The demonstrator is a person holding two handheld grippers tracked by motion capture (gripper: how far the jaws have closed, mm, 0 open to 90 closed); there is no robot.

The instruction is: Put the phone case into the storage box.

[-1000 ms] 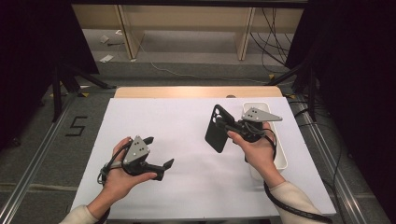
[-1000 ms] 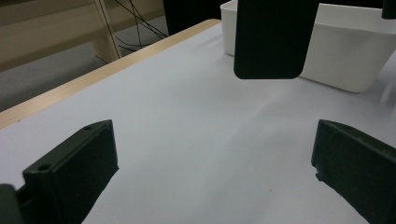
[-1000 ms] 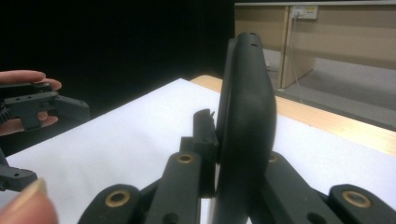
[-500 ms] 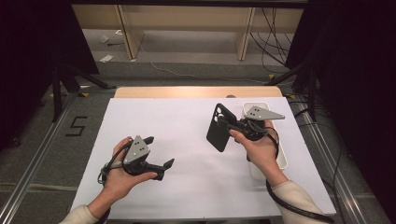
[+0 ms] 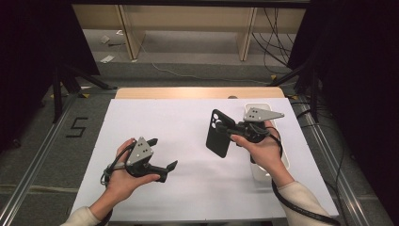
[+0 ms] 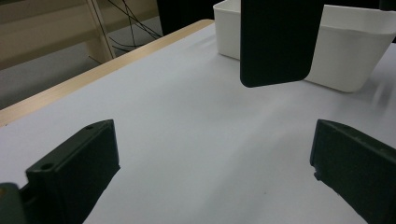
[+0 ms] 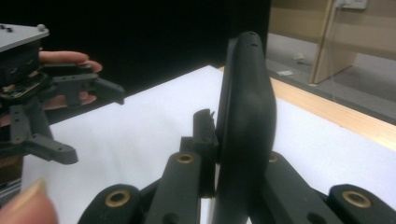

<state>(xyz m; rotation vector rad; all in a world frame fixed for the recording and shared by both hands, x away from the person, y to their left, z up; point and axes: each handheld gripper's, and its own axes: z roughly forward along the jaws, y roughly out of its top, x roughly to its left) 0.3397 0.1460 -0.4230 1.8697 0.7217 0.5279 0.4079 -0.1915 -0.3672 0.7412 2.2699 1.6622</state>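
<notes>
A black phone case [image 5: 217,134] with camera cut-outs stands upright above the white table top [image 5: 179,117], right of centre. My right gripper [image 5: 228,132] is shut on its edge, and in the right gripper view the case [image 7: 245,116] sits edge-on between the two jaws of that gripper [image 7: 231,182]. My left gripper [image 5: 163,153] rests in the left hand near the table's front left, open with nothing between its jaws. In the left gripper view, the left gripper [image 6: 215,172] points toward the hanging case [image 6: 278,42]. The left gripper [image 7: 93,123] also appears at the left of the right gripper view.
A white bin [image 5: 258,105] stands at the table's right edge, under and behind the right hand; it is also in the left gripper view [image 6: 348,60]. A wooden strip [image 5: 188,92] runs along the far edge of the table. Shelving and cables lie on the floor beyond.
</notes>
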